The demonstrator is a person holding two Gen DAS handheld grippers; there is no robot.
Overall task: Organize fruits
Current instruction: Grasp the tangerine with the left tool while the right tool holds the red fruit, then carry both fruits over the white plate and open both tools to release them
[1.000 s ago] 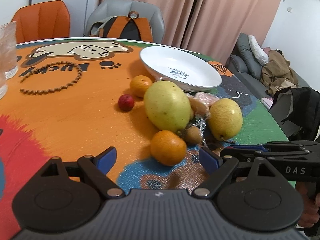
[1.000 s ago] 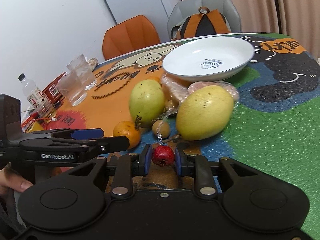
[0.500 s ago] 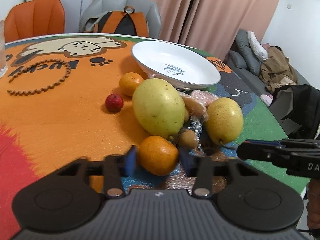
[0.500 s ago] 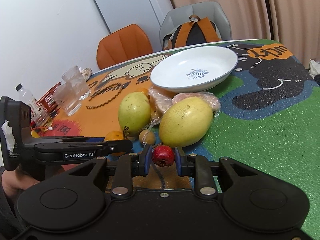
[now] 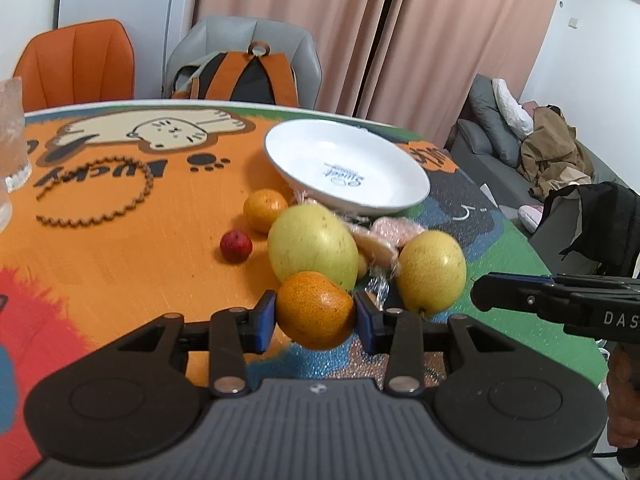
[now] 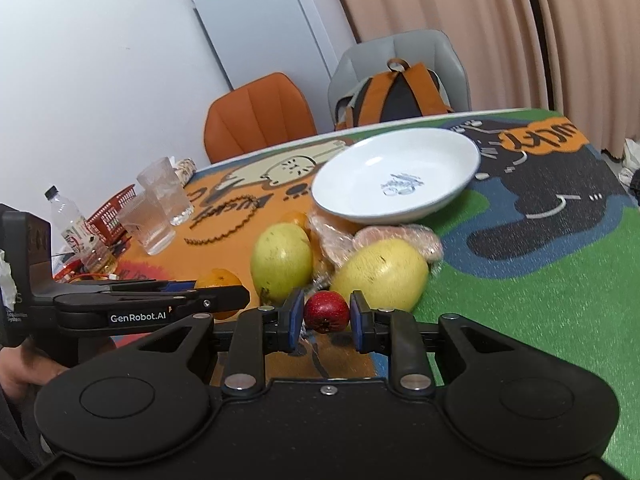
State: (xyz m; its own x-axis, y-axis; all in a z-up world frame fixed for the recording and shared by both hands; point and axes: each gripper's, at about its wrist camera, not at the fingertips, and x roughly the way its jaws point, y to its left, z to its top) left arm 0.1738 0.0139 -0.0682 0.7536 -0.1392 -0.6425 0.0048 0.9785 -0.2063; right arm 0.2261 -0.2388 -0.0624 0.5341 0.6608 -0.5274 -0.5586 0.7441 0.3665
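My left gripper [image 5: 315, 316] is shut on an orange mandarin [image 5: 314, 310], lifted a little off the table. My right gripper [image 6: 325, 316] is shut on a small red fruit [image 6: 326, 311], also held above the table. Beyond them lie two large yellow-green fruits [image 5: 312, 250] [image 5: 432, 272], a second mandarin [image 5: 264, 210], another small red fruit [image 5: 236, 245] and plastic-wrapped pink pieces [image 6: 396, 238]. A white plate [image 5: 348, 174] stands behind the pile with nothing in it. In the right wrist view the left gripper's body [image 6: 152, 304] shows at the left, with its mandarin [image 6: 220, 280] partly hidden.
The round table carries a colourful cat-print cloth [image 5: 100, 240]. Glasses [image 6: 164, 192], a plastic bottle [image 6: 68, 224] and a red basket [image 6: 112, 212] crowd its left side. An orange chair [image 5: 76, 64] and a grey chair with a backpack [image 5: 244, 76] stand behind. A sofa [image 5: 496, 148] is at the right.
My left gripper closed its wide-open jaws on the near mandarin and raised it off the table. My right gripper kept its hold on the red fruit and rose slightly.
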